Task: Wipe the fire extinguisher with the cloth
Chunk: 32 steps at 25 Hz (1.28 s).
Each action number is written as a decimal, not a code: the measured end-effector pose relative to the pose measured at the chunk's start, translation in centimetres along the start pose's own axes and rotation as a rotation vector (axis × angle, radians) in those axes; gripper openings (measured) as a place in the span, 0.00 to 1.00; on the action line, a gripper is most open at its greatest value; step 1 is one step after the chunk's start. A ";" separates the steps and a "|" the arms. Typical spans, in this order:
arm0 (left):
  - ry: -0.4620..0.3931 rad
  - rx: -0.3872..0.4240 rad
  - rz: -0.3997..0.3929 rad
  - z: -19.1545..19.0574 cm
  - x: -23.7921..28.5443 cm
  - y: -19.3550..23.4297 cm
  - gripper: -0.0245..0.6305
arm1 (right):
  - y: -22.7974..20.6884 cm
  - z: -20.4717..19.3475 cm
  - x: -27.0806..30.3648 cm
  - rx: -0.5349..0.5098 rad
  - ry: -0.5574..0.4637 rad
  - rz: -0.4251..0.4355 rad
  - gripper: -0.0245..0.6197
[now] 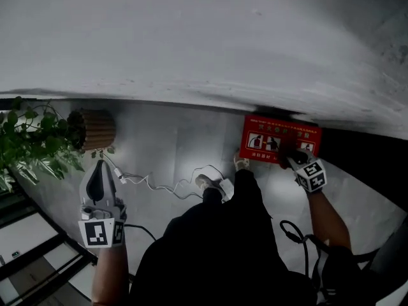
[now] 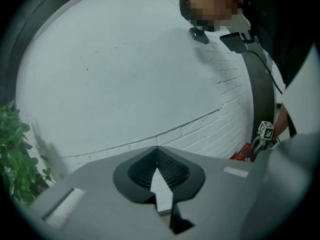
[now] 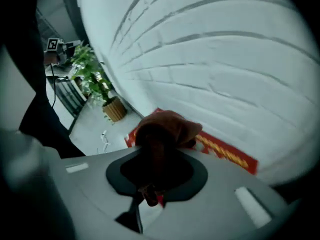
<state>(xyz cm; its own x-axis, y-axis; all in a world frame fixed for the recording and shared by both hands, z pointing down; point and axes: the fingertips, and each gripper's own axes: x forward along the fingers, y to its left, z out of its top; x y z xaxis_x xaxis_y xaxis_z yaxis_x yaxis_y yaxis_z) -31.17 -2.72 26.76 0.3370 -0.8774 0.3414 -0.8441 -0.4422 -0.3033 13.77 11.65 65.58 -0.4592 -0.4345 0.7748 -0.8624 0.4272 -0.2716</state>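
A red fire extinguisher box (image 1: 266,138) with white pictograms stands on the floor against the white brick wall; no extinguisher itself shows. My right gripper (image 1: 290,157) hangs over the box's right part, pointing steeply down, shut on a dark brown cloth (image 3: 169,128). In the right gripper view the cloth bunches out past the jaws and covers part of the box (image 3: 227,155). My left gripper (image 1: 102,173) is far off at the left, near the plant, jaws shut with nothing in them. In the left gripper view its tips (image 2: 157,151) meet in front of the bare wall.
A potted plant in a ribbed brown pot (image 1: 94,129) stands at the left, its leaves (image 1: 29,142) spreading further left. A white cable (image 1: 159,185) lies on the grey floor by the person's shoes (image 1: 213,183). A black frame (image 1: 35,260) sits at bottom left.
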 end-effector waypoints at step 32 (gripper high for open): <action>0.014 -0.018 -0.034 -1.5 -1.2 -2.6 0.04 | -12.2 -7.1 -3.9 0.231 0.100 -0.368 0.15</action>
<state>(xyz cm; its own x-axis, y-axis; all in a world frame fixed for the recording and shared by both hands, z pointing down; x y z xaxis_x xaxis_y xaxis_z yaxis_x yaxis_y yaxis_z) -30.03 -0.29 28.52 0.3598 -0.8591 0.3639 -0.8396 -0.4683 -0.2753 27.57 13.75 69.92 -0.0996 -0.4411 0.8919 -0.9948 0.0646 -0.0791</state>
